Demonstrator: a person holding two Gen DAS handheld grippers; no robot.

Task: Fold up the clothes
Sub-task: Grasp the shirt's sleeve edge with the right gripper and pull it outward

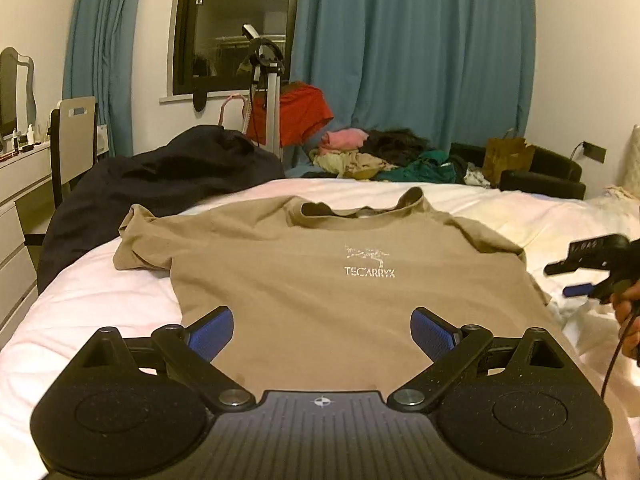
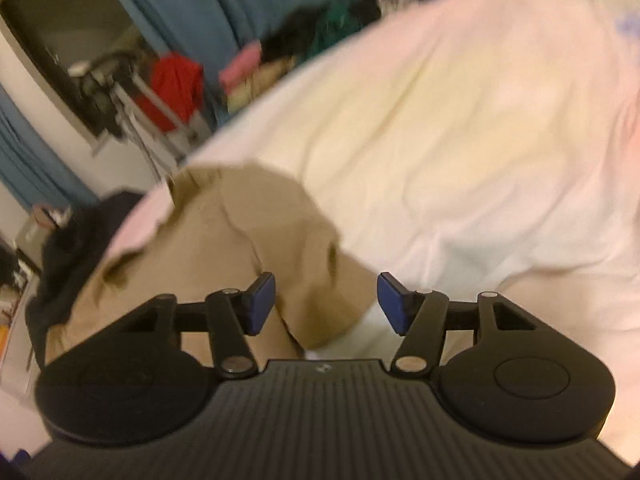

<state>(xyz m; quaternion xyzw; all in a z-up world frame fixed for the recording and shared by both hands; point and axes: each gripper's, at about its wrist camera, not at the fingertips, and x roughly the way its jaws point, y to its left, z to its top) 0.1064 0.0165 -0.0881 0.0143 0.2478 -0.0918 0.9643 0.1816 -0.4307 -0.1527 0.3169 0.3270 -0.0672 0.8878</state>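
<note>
Both tongs stand with jaws spread and nothing between them: our left gripper (image 1: 322, 334) hovers low over the hem end of the tan T-shirt (image 1: 320, 280); our right gripper (image 2: 326, 302), seen blurred in its own view, hangs over the shirt's right edge where it meets the white bedding (image 2: 460, 140); the same gripper shows at the right margin of the left view, a hand (image 1: 628, 312) behind it, tilted towards the sleeve. Beyond the tongs the shirt lies face up and spread on the bed, logo showing, collar at the far end, left sleeve rumpled; no fold across the body is visible. We judge it light, soft and limp; pinching at shoulder seam and hem corner should hold best. Farther off, a dark garment (image 1: 160, 184) and blue curtains (image 1: 412, 48).
</note>
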